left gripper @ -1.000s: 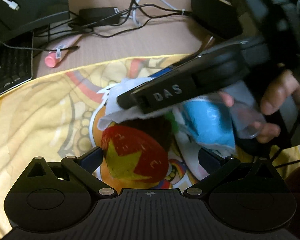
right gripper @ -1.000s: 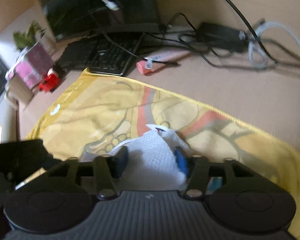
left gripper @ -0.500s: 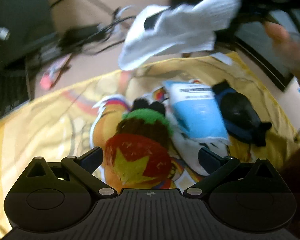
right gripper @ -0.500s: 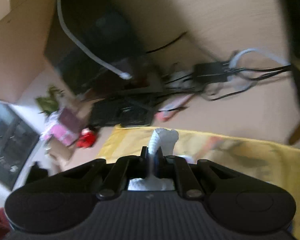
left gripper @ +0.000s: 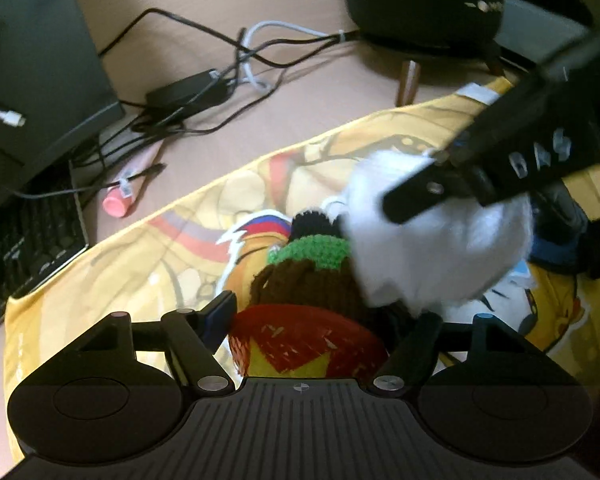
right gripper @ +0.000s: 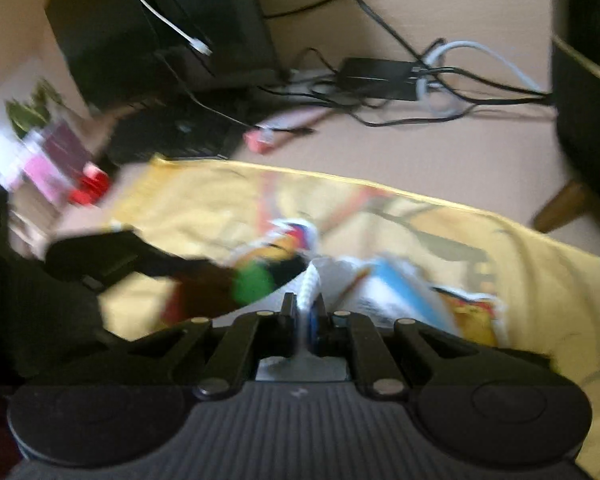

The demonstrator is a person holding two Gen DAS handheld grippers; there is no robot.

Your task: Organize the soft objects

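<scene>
A knitted toy (left gripper: 312, 280) with a red base, yellow star, brown body and green and black top lies on the yellow printed cloth (left gripper: 148, 256). My left gripper (left gripper: 324, 316) is open, with one finger on each side of the toy's red base. My right gripper (right gripper: 306, 308) is shut on a white cloth (right gripper: 310, 280). In the left wrist view that white cloth (left gripper: 440, 248) hangs from the right gripper (left gripper: 412, 200) just right of the toy, above a blue packet (right gripper: 404, 292). A dark blue and black soft item (left gripper: 572, 248) lies further right.
A pink tube (left gripper: 126, 192), a keyboard (left gripper: 24, 248) and tangled cables with a power brick (left gripper: 188, 92) lie on the desk beyond the cloth. A dark monitor base (left gripper: 40, 72) stands at the left. A black round device on wooden legs (left gripper: 420, 4) stands at the back right.
The right gripper shut on the white cloth, lifted it high off the pile, then brought it back down beside the knitted toy. The left gripper stayed open around the toy.
</scene>
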